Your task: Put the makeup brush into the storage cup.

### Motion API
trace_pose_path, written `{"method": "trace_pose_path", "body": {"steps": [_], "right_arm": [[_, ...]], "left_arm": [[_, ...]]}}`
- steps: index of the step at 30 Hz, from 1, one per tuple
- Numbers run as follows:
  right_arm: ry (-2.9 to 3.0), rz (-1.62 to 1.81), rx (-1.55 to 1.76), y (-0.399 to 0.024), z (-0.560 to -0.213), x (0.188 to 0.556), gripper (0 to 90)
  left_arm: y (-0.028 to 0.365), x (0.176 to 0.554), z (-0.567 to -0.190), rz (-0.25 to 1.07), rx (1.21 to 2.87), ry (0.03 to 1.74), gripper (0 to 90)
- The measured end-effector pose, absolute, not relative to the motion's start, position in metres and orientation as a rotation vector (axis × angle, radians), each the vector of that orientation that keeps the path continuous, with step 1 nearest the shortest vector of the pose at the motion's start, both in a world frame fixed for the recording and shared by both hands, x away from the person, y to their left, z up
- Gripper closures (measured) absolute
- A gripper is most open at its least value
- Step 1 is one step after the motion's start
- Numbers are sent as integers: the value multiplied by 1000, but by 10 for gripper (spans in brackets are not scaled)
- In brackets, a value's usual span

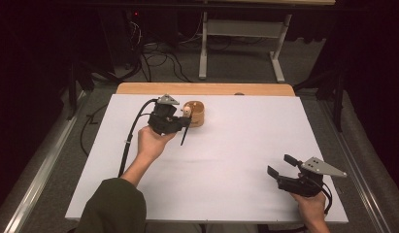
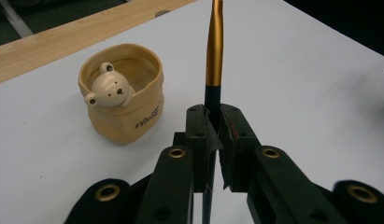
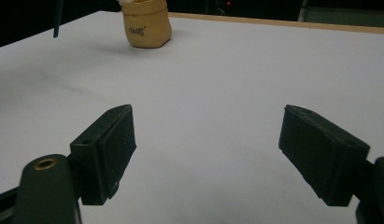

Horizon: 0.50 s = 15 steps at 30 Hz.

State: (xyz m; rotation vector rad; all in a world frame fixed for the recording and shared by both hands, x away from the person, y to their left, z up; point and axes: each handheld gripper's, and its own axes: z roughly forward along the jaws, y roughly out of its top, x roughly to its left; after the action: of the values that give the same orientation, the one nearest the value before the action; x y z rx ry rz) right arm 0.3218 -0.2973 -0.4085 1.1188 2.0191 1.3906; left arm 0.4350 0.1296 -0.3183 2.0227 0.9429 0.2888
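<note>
At the near right corner of the white table (image 1: 245,160), the right gripper (image 1: 283,167) is seen held in the person's right hand (image 1: 311,206), low over the sheet. Its jaws are observed standing wide apart with nothing but bare table surface between them, as confirmed in the right gripper view, where the two black pads (image 3: 112,144) are set well apart. Farther in, on the left half of the table, the left hand (image 1: 151,141) is noted, with a dark green sleeve (image 1: 112,208) entering from the bottom edge and a black cable (image 1: 131,136) trailing back from the tool. The left gripper (image 1: 185,124) is found clamped on a slim pen (image 2: 214,51): in the left gripper view the jaws are pressed together on its dark lower section, the orange-gold upper section rising beyond them and the dark shaft continuing below. In the high view the dark end of the pen is seen hanging down from the gripper toward the sheet; whether its tip touches the surface cannot be told. Just beyond the left gripper, a tan sack-shaped cup (image 1: 196,114) is recorded standing upright on the table, a small bear head (image 2: 108,89) peering over its rim and lettering on its front. The pen is held beside the cup, outside it. At the far edge, a wooden strip (image 1: 207,89) is noted along the table.
</note>
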Motion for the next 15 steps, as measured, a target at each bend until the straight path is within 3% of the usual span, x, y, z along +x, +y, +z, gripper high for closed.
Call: {"method": "trace_pose_path", "body": {"steps": [15], "right_arm": [[2023, 1388, 1119, -298, -409, 322, 205]], "left_arm": [[126, 440, -315, 309, 2000, 942, 827]]}}
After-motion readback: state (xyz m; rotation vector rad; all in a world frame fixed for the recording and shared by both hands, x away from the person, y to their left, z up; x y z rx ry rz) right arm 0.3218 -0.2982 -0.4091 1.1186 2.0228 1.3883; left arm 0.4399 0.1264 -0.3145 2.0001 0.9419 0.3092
